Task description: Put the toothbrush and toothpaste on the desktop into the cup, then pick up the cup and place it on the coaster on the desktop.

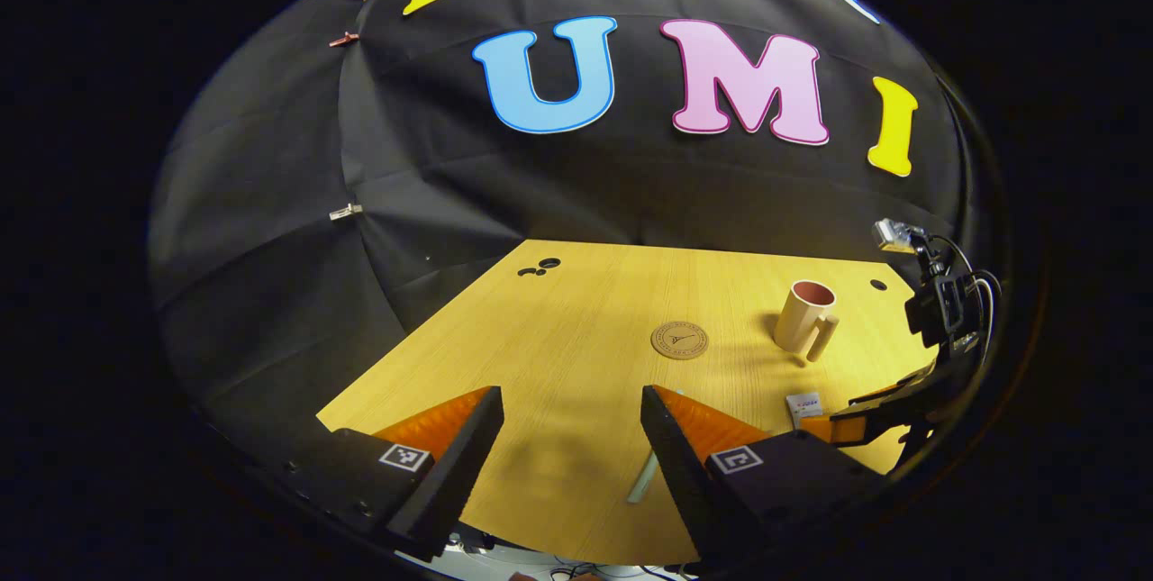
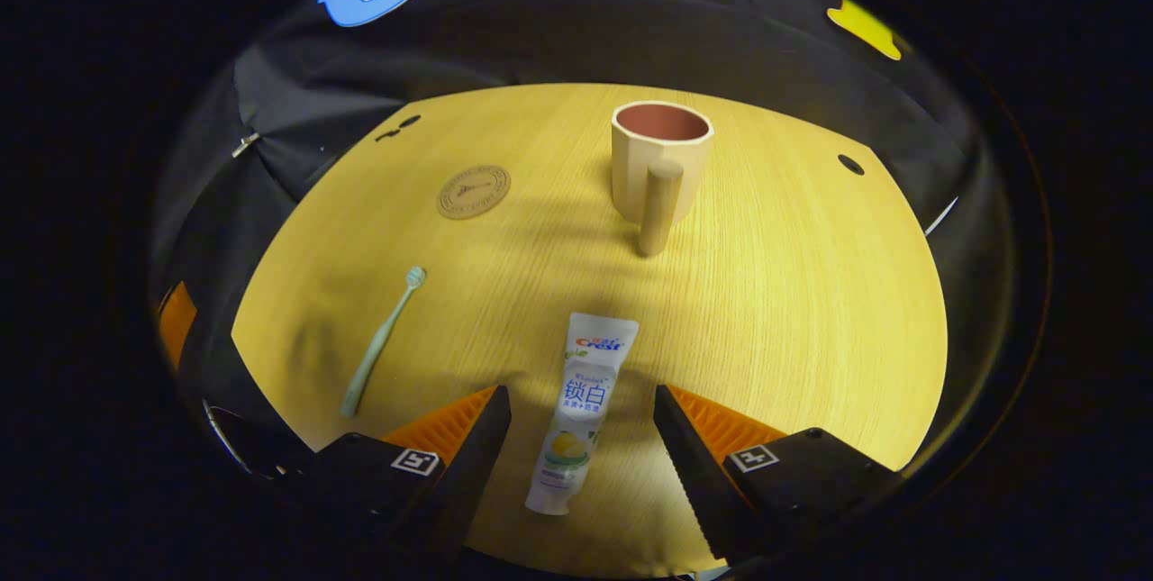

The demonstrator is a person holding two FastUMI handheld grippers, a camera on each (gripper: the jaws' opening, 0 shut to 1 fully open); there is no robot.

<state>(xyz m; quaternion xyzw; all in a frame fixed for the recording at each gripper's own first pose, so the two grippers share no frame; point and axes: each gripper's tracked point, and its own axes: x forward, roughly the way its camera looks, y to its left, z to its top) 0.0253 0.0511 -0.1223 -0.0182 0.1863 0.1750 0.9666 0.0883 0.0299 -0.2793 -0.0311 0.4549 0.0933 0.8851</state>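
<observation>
White toothpaste (image 2: 576,414) between spread jaws

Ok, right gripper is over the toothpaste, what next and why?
Probably lower the right gripper and close on the toothpaste: the tube lies flat between its open fingers, not yet gripped, and the cup stands upright and empty ahead.

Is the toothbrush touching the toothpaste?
Apart. The right gripper view shows the toothbrush lying left of the toothpaste, with a wide strip of bare desktop between them.
</observation>
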